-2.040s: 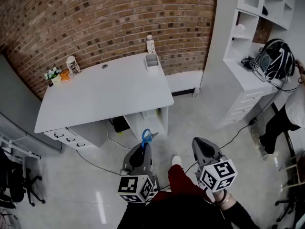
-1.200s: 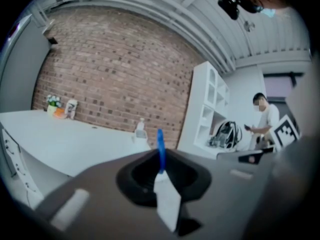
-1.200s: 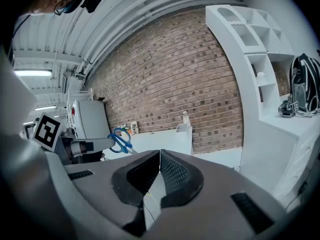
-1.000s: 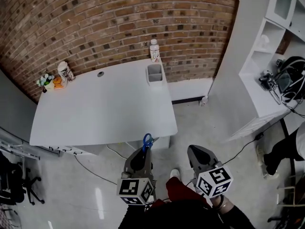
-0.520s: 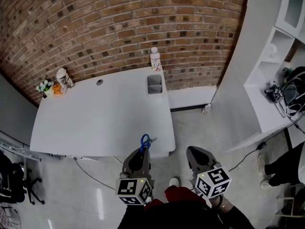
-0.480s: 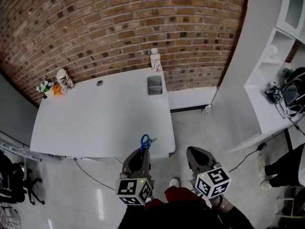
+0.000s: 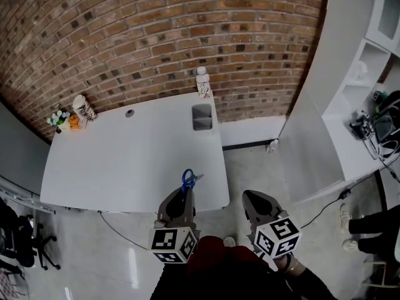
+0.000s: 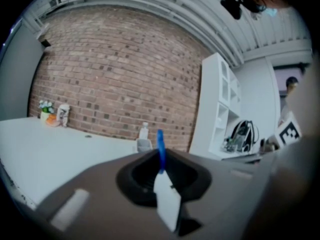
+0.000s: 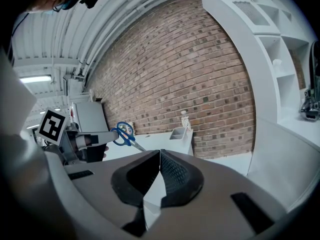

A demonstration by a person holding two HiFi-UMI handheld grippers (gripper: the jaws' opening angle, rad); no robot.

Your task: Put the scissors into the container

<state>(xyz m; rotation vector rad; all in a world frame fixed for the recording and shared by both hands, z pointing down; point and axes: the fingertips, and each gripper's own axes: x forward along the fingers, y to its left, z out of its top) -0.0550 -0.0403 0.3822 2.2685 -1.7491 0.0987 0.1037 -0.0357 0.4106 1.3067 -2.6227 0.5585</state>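
Blue-handled scissors (image 7: 188,179) stick out of my left gripper (image 7: 184,197), which is shut on them, handles forward, blades pointing right over the near edge of the white desk (image 7: 125,161). In the left gripper view the blue handle (image 8: 160,148) stands edge-on between the jaws. The grey two-compartment container (image 7: 202,116) stands at the desk's far right corner, well ahead of the scissors. My right gripper (image 7: 252,200) hangs off the desk's right side over the floor, jaws shut with nothing in them. The right gripper view shows the scissors (image 9: 124,134) to its left and the container (image 9: 179,133) ahead.
A white bottle (image 7: 202,82) stands just behind the container against the brick wall. A cup (image 7: 82,108) and small flowers (image 7: 60,119) sit at the desk's far left corner. White shelving (image 7: 369,99) with cables fills the right side.
The desk has come nearer in the head view. My left gripper with the scissors, earlier over the floor, now reaches over the desk's near edge. The right gripper stays beside it.
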